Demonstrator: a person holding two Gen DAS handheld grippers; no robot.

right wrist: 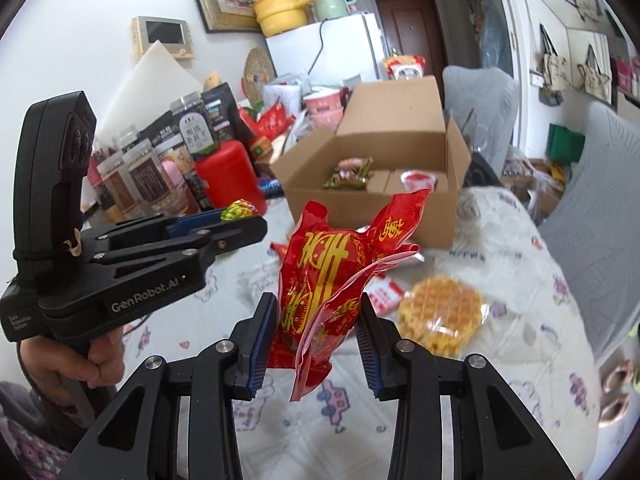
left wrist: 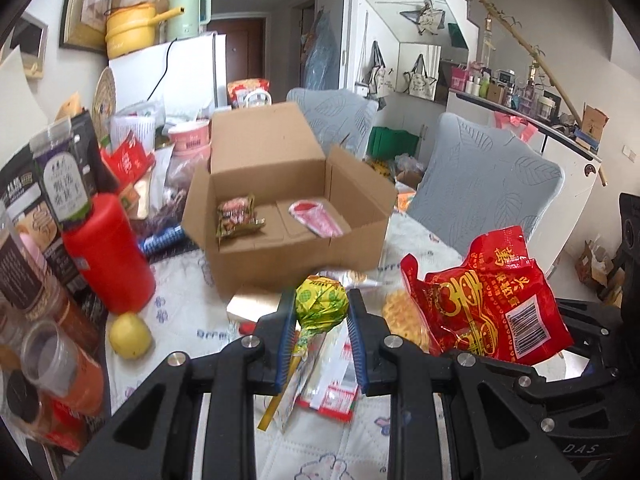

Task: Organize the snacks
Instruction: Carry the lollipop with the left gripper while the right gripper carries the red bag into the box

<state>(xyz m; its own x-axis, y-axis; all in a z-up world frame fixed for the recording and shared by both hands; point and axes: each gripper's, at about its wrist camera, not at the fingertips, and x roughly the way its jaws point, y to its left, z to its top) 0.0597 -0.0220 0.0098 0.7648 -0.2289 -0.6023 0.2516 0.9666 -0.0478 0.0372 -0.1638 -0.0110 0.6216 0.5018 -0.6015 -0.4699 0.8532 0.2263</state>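
Observation:
My left gripper is shut on a lollipop in a yellow-green wrapper, held above the table with its stick hanging down. A red snack bag with gold lettering is clamped upright in my right gripper; the same bag shows at the right of the left wrist view. Beyond both stands an open cardboard box holding a green-brown snack packet and a red-and-white packet. In the right wrist view the left gripper sits at left, the lollipop at its tip.
A round waffle in clear wrap and flat packets lie on the patterned tablecloth. A red canister, jars, a lemon and snack bags crowd the left side. Two grey chairs stand behind the table.

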